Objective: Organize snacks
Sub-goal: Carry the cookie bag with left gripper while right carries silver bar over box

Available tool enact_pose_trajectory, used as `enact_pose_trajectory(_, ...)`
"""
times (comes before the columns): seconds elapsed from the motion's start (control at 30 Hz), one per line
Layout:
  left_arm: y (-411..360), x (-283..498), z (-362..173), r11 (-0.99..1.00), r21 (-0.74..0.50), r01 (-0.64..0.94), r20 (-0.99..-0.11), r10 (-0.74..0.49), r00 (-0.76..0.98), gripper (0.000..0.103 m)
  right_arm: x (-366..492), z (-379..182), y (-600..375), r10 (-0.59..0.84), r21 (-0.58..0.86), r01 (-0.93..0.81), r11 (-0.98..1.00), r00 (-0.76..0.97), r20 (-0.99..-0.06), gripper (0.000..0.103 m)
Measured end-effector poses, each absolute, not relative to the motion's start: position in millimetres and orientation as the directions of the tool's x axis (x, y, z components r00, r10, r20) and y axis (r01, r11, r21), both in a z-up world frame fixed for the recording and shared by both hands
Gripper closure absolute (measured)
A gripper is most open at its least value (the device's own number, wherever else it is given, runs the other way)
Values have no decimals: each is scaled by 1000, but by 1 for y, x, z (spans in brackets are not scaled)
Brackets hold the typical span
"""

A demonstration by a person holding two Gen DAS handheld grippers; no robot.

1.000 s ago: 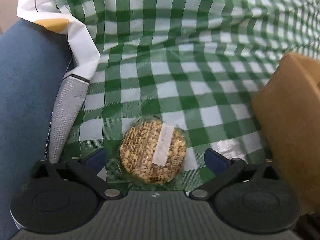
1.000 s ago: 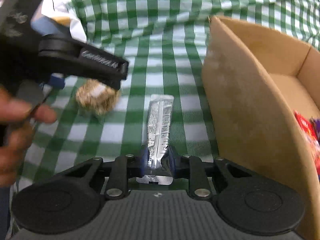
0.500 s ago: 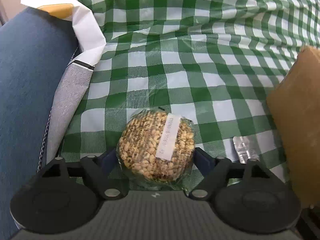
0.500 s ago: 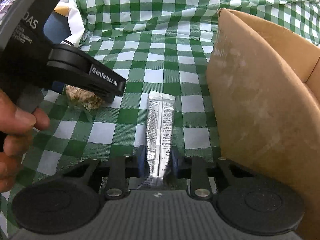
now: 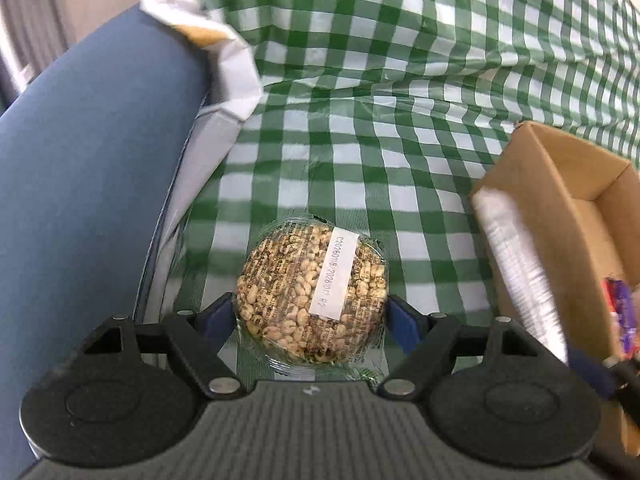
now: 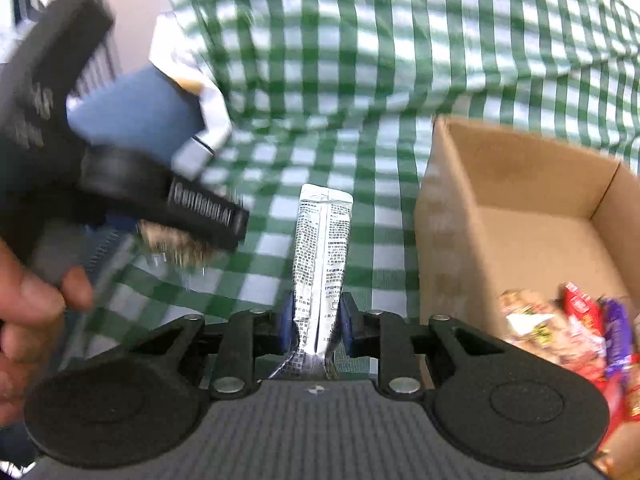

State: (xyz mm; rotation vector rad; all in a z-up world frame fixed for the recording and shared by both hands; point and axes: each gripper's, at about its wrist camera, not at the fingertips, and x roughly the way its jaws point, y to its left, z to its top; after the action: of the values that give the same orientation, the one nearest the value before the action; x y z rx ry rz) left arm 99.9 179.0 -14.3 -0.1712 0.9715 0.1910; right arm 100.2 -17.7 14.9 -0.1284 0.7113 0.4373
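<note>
Both snacks are now lifted off the checked table (image 5: 340,168): the puffed-grain cake (image 5: 312,294) clamped in the left tool (image 5: 312,318), the silver sachet (image 6: 320,264) pinched by the right tool (image 6: 316,326), so the cardboard box (image 6: 520,200) at right is judged next.

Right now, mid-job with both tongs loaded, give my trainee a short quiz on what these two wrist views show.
1. True or false: the left tongs are shut on the round puffed-grain cake.
2. What do the right tongs grip? A) a red wrapper B) the silver sachet C) nothing
3. Fill in: the cardboard box already holds ____.

Key: 1 true. 2 B. 3 several wrapped snacks, red and purple among them.
</note>
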Motion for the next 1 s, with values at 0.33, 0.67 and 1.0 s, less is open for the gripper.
enact_pose_trajectory(0.33,140,85,-77,992,-48,-113,-955,-13,296,19,50,68,-92,499,69,-541,838,709,-498,78)
enact_pose_trajectory(0.67,114,98,-93,998,51,-36,-960,58,274,13,41,65,-130,486,132,-486,864,734,-474,78)
enact_pose_trajectory(1.0,111,80,-78,999,51,-17,-943,54,328,19,37,80,-149,458,130,-449,884,775,-437,78)
